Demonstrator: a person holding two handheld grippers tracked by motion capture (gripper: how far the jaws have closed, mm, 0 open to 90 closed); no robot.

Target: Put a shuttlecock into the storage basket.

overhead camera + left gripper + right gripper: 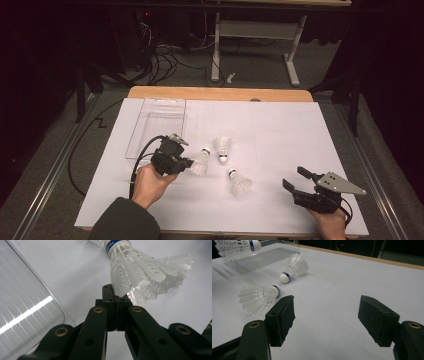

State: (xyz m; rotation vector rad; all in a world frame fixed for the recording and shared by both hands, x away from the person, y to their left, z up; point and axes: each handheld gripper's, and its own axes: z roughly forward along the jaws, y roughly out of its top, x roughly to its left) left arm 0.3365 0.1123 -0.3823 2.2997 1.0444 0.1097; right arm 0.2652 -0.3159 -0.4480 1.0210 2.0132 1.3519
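A: Starting big: white table sheet spread beneath both sets of fingers, clear tray just beyond the left gripper and a little to its outer side.

B: And the held shuttlecock?

A: Pinched at the skirt's edge by the left fingers, cork pointing away from them, apparently lifted off the sheet. Right gripper spread wide on nothing, low over the sheet, with the near shuttlecock lying just off its left finger and the middle shuttlecock farther ahead.

B: Likely trouble?

A: Thin grip, judging by the left gripper view: fingertips closed on hardly more than one feather tip of the held shuttlecock. Could swing or slip out on a quick turn toward the tray and drop short of the rim, or bend the feathers if squeezed harder. Worth moving slowly and releasing low, well inside the wall.

B: Anything gained from one view over another?

A: From the left gripper view, the bite itself, hidden under the hand from above. From the right gripper view, side-on height: near shuttlecock and middle shuttlecock flat on their sides, held shuttlecock raised beyond them. From the high view, spacing of everything at once.
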